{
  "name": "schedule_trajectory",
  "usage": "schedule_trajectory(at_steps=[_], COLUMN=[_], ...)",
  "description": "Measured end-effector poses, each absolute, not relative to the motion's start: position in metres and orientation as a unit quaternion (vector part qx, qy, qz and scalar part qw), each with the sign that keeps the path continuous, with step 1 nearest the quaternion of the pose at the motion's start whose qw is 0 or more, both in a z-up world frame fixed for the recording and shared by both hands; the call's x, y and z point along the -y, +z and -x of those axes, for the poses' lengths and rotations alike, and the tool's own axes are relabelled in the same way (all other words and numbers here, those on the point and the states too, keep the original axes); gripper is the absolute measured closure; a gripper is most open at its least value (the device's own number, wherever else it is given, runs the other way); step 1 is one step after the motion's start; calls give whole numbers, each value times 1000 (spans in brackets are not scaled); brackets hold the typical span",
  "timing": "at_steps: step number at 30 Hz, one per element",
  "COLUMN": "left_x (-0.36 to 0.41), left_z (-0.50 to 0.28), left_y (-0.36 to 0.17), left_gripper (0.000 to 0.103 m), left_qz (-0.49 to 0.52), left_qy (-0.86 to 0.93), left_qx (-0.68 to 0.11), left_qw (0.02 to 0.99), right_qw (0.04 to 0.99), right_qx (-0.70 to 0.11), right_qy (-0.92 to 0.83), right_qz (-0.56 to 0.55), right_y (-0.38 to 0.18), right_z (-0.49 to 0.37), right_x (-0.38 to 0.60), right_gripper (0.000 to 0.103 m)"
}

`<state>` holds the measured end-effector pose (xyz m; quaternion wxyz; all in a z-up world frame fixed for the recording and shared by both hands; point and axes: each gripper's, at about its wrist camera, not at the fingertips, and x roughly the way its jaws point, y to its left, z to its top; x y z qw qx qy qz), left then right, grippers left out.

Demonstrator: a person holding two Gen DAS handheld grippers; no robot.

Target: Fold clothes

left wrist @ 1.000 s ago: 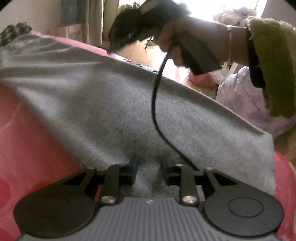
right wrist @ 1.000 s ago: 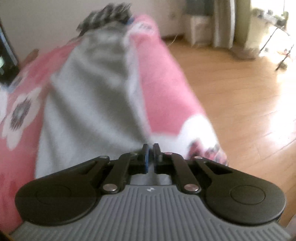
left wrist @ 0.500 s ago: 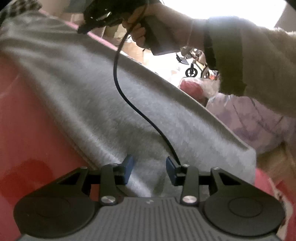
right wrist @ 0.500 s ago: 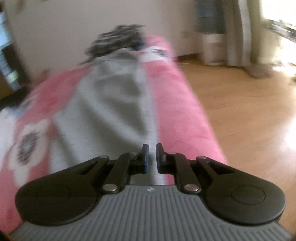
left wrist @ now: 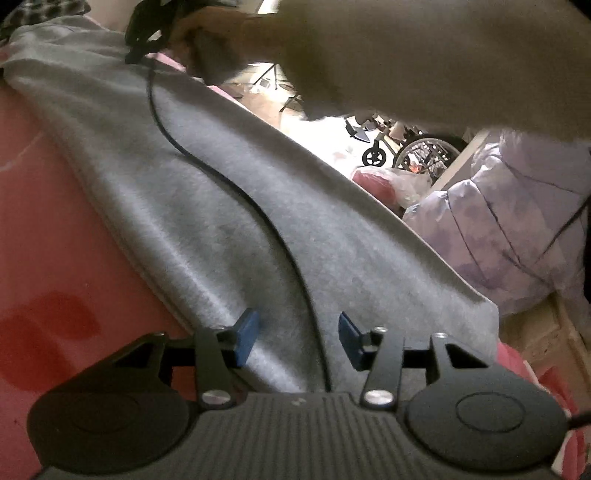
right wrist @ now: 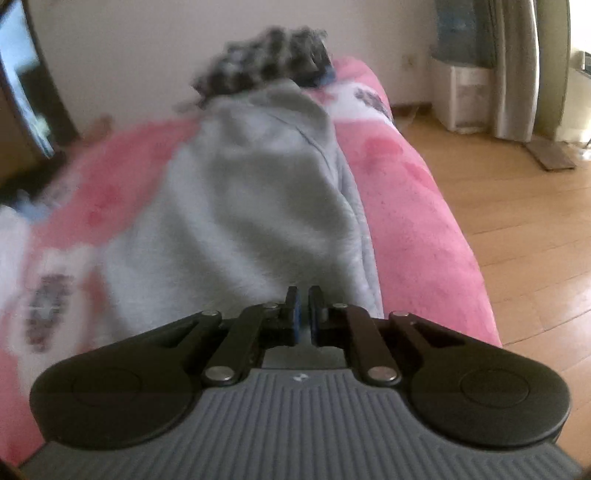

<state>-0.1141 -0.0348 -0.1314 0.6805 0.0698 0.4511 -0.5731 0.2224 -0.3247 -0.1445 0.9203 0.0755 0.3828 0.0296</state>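
Note:
A grey garment (left wrist: 229, 206) (right wrist: 251, 206) lies lengthwise on a pink flowered blanket (left wrist: 55, 229) (right wrist: 413, 206). My left gripper (left wrist: 298, 330) is low over the garment's near end. Its jaws are opening, and its blue pads (left wrist: 247, 328) stand apart on either side of the cloth without pressing it. A black cable (left wrist: 280, 243) runs across the garment between them. My right gripper (right wrist: 303, 314) is shut on the garment's edge, and the cloth fans out ahead of it. In the left wrist view, the right gripper (left wrist: 147, 26) is at the top, held by a hand in a fuzzy sleeve (left wrist: 424, 55).
A black-and-white plaid cloth (right wrist: 266, 55) (left wrist: 40, 11) lies at the far end of the bed. Wooden floor (right wrist: 517, 229) runs along the bed's right side, with a white unit (right wrist: 465, 99) and curtains by the wall. A lilac bundle (left wrist: 517, 229) and a wheelchair (left wrist: 424, 151) stand beyond the bed.
My left jaws have spread wider over the garment. My right gripper has travelled along the bed toward the plaid cloth with the grey cloth in it. The sleeve now fills the top of the left view.

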Motion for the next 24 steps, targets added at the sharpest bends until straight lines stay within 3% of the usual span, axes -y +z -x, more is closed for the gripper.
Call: schedule_trajectory(at_steps=[5, 10, 15, 21, 24], left_x=[33, 32, 32, 32, 32], left_z=[107, 107, 99, 99, 92], left_y=[-133, -136, -137, -139, -141], left_gripper=[53, 53, 53, 53, 53], left_qz=[-50, -37, -20, -8, 6], left_qy=[-571, -568, -566, -559, -554], left_qx=[-466, -471, -489, -498, -514], left_qw=[674, 674, 664, 663, 655], right_qw=[933, 927, 942, 933, 942], right_qx=[-331, -365, -300, -350, -316], right_qy=[17, 13, 16, -9, -32], right_qz=[-141, -80, -150, -82, -107], right_y=[-125, -143, -126, -149, -141], right_z=[-236, -282, -296, -351, -362], right_x=[330, 316, 330, 305, 304], right_gripper=[98, 103, 97, 103, 98])
